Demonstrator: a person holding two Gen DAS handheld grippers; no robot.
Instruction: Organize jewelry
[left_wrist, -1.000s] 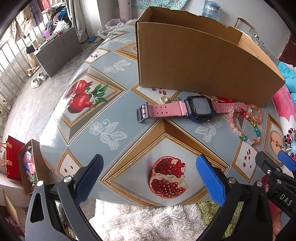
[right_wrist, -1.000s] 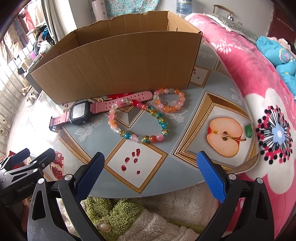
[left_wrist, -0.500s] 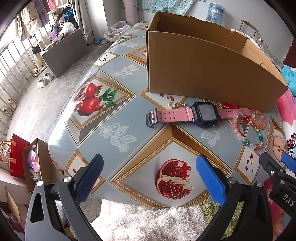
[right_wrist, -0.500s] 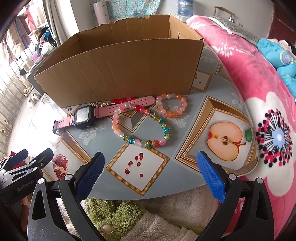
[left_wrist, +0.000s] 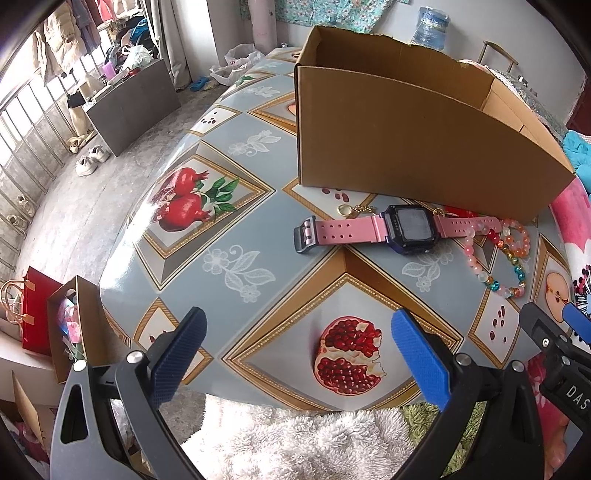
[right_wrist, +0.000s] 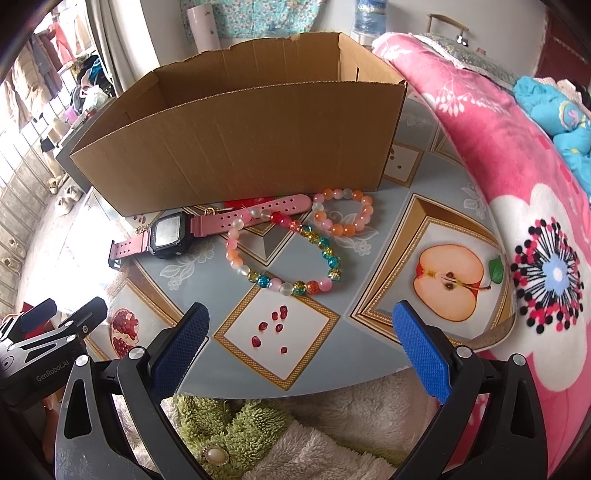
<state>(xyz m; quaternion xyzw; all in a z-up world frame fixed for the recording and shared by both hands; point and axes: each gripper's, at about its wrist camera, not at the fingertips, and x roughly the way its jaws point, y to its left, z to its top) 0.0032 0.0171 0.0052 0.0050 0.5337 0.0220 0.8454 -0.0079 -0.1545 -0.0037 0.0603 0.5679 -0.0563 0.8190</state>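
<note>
While both hand-held grippers gape, watch & bracelets lie by box.

A pink flowered blanket lies beside the counter, whose grey-blue oilcloth shows pomegranates; white sneakers sit on the floor.

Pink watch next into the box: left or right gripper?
Left, probably. The pink watch lies ahead of the open left gripper; the open right gripper faces the bead bracelets instead.
</note>
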